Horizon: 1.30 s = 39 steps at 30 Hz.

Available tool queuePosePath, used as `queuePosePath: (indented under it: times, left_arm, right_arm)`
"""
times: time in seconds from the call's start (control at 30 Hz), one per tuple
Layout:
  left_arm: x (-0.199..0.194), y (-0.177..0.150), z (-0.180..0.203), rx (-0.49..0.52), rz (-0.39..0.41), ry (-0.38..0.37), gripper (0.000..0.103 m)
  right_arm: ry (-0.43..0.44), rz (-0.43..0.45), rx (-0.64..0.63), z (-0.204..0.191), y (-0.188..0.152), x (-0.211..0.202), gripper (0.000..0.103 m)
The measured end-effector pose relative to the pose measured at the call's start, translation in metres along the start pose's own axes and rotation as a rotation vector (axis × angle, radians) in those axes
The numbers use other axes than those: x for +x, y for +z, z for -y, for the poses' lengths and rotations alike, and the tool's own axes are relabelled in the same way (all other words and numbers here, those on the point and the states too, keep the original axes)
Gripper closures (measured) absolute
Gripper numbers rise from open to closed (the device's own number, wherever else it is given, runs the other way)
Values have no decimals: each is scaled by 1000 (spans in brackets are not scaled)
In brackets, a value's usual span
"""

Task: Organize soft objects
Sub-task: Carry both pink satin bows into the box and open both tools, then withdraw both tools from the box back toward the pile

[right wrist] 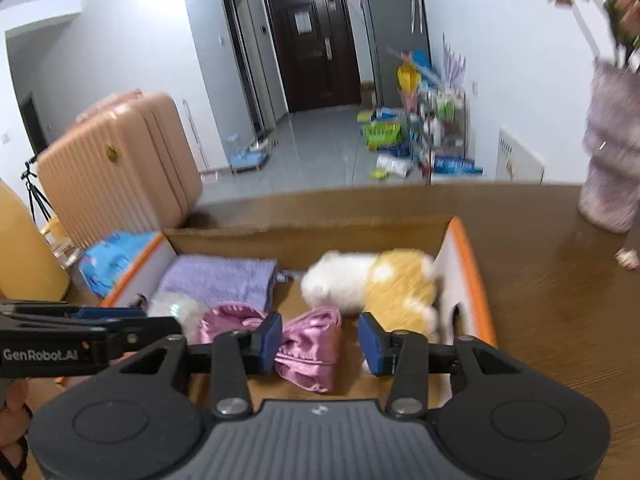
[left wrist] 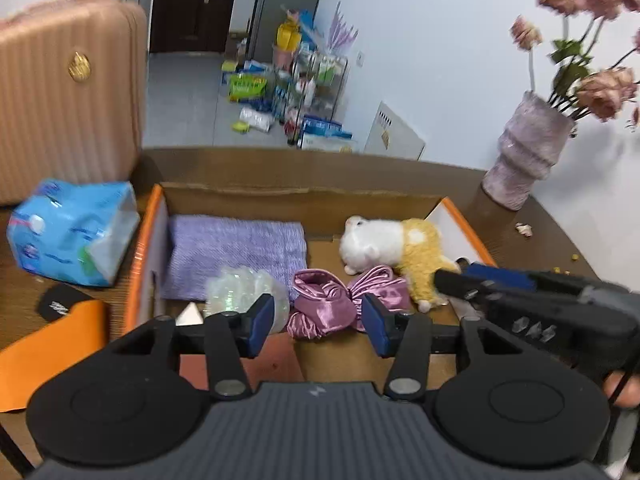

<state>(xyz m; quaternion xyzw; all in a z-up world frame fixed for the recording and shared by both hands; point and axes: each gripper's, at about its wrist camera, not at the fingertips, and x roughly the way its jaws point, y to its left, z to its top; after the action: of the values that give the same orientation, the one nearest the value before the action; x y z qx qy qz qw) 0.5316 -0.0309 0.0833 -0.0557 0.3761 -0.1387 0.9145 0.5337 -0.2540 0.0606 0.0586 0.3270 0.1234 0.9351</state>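
Both tools hang part-open and empty over the cardboard box (left wrist: 240,194). The pink satin cloth (left wrist: 340,304) lies in the box just beyond the left tool (left wrist: 318,320) and the right tool (right wrist: 318,342), apart from their pads. A plush toy (left wrist: 392,248) lies farther off, a purple towel (left wrist: 236,250) left.

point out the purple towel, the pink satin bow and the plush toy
purple towel (left wrist: 236,252), left wrist view, middle of the fabric
pink satin bow (left wrist: 340,300), left wrist view, centre knot
plush toy (right wrist: 340,280), right wrist view, white body
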Motion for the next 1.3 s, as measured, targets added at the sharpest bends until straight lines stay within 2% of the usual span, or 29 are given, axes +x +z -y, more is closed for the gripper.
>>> queuePosePath:
  times: [0.1,0.3,0.53,0.63,0.73,0.87,1.0,1.13,1.3]
  left_arm:
    - [-38,-6,1,32,43,15,43]
    - [-120,-28,3,90,113,76,41]
    - [-191,-69,14,113,193,81,33]
    - [-213,-108,18,138,234,100,31]
    - [-231,-155,23,152,270,115,28]
    - [-251,-217,27,145,302,103,26]
    - [-265,-276,32,139,325,139,23]
    - [-277,-321,30,128,352,218,21]
    - [-292,-343,16,67,334,220,21]
  right_arm:
    - [-24,53,-32,0,6,-40,55]
    - [-57,127,-86,5,1,-121,51]
    - [-37,206,-116,-12,-27,-196,49]
    - [-33,250,-173,-27,-56,-221,44]
    - [-14,287,-227,-38,-95,-247,44]
    - [5,289,-250,-47,-153,-272,41]
    - [3,263,-262,-58,-213,-288,38]
    - [17,242,-250,-63,-267,-306,37]
    - [26,227,-158,-62,-306,-327,36]
